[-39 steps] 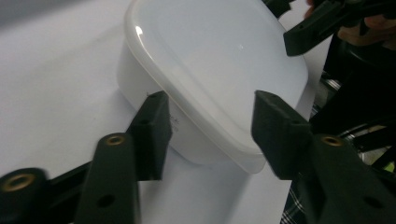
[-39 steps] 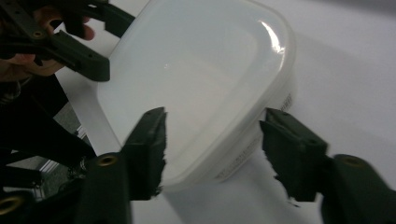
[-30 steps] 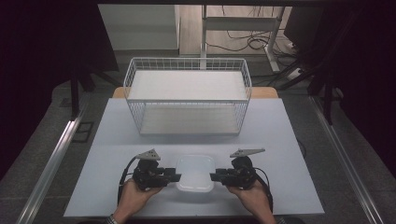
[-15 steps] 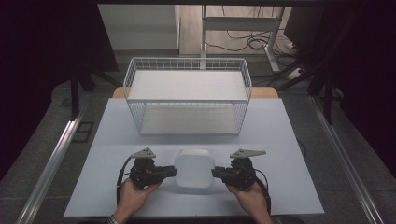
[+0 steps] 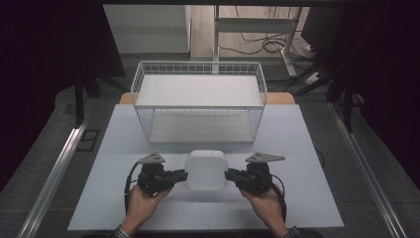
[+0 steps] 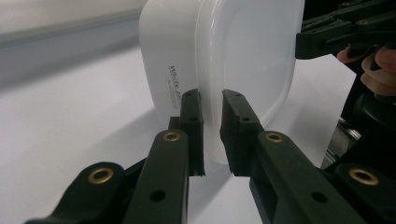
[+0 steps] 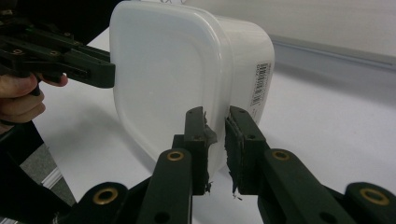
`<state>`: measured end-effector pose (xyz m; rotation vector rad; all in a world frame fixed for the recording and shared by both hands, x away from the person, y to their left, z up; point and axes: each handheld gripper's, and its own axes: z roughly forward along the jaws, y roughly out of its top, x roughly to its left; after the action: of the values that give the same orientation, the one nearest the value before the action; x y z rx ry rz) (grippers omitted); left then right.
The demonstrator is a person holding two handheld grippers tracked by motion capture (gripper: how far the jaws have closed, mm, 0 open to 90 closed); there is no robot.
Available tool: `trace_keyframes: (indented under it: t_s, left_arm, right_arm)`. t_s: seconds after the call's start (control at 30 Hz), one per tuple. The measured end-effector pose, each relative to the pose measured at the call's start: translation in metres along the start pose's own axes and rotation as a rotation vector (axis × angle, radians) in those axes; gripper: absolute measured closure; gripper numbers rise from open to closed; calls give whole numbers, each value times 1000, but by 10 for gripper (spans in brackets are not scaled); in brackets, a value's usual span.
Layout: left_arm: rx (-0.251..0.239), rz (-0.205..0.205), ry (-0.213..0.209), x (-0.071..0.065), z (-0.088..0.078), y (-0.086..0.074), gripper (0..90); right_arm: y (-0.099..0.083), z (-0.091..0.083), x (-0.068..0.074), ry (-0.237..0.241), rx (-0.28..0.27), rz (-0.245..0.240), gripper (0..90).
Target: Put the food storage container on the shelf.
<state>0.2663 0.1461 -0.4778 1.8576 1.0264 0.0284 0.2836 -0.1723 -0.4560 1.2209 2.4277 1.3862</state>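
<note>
Left gripper: the left gripper [image 5: 181,174] is clamped on the near-left rim of the translucent white rounded-square plastic container [image 5: 206,170]; in the left gripper view the rim sits pinched between its two black pads [image 6: 192,122].
Right gripper: the right gripper [image 5: 230,174] is clamped on the opposite rim in the same way; its pads [image 7: 196,135] are frayed at the edges.
Just changed: both pairs of jaws have just been closing onto that rim, and the container, which lay flat with its opening up a second ago, now stands tipped on edge between the hands, its base facing upward and forward.
Meaning: I judge the two-handed grip secure and the tub in mid-turn or lift, probably bound for the white wire basket [image 5: 143,82] beyond it.
Container's place: near the front edge of the pale grey table [image 5: 307,148], between the grippers, well short of the basket.
High view adds: basket, table layout, both hands.
Gripper views add: printed lettering [image 6: 175,86] on one wall, a barcode label [image 7: 259,84] on the other, and the pinch on the rim.
</note>
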Motion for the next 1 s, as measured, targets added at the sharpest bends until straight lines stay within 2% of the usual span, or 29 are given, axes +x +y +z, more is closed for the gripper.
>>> trace_keyframes:
  t_s: [0.13, 0.5, 0.77, 1.0]
  left_arm:
    - [-21, 11, 9, -2, -6, 9, 801]
    - [-71, 55, 46, -5, -26, 44, 802]
    - [-98, 56, 58, 0, -35, 68, 802]
    - [-116, 74, 71, 2, -45, 94, 802]
  right_arm:
    - [8, -2, -1, 6, -20, 5, 785]
    - [45, -8, 2, 13, -77, -41, 787]
    - [75, -10, 1, 18, -98, -67, 787]
    - [102, -14, 1, 14, -119, -86, 788]
